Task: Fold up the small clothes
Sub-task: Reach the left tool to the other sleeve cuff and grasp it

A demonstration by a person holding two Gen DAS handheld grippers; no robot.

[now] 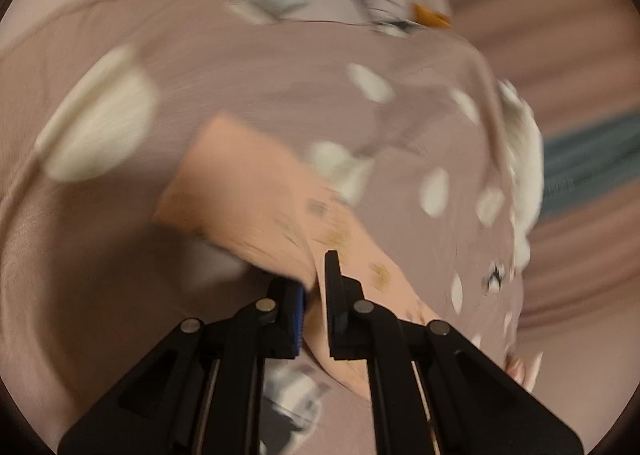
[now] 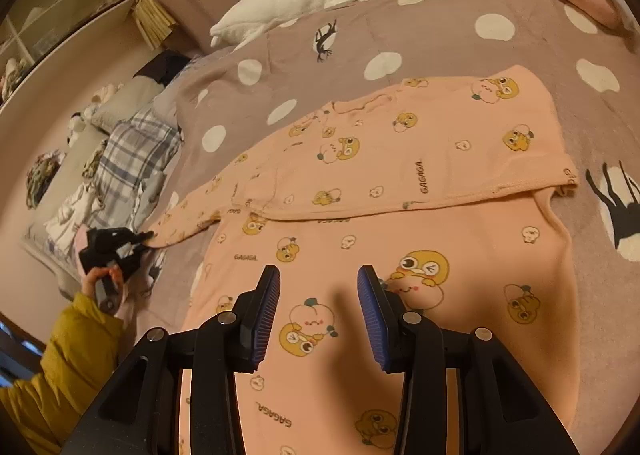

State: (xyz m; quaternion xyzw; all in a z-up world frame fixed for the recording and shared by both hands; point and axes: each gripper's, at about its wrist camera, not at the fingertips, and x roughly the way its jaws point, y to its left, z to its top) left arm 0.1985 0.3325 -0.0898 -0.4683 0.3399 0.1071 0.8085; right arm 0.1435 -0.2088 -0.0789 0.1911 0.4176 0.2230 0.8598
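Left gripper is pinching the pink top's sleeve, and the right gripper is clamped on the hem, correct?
Not quite. The right gripper is open, hovering above the pink top with nothing between its fingers, as the right wrist view shows. The left gripper does pinch the sleeve.

"GAGAGA" on pink garment [image 2: 400, 183]

A pink child's top [image 2: 400, 183] printed with yellow cartoon faces lies spread flat, its upper part folded over, one sleeve [image 2: 184, 223] stretched out leftward.
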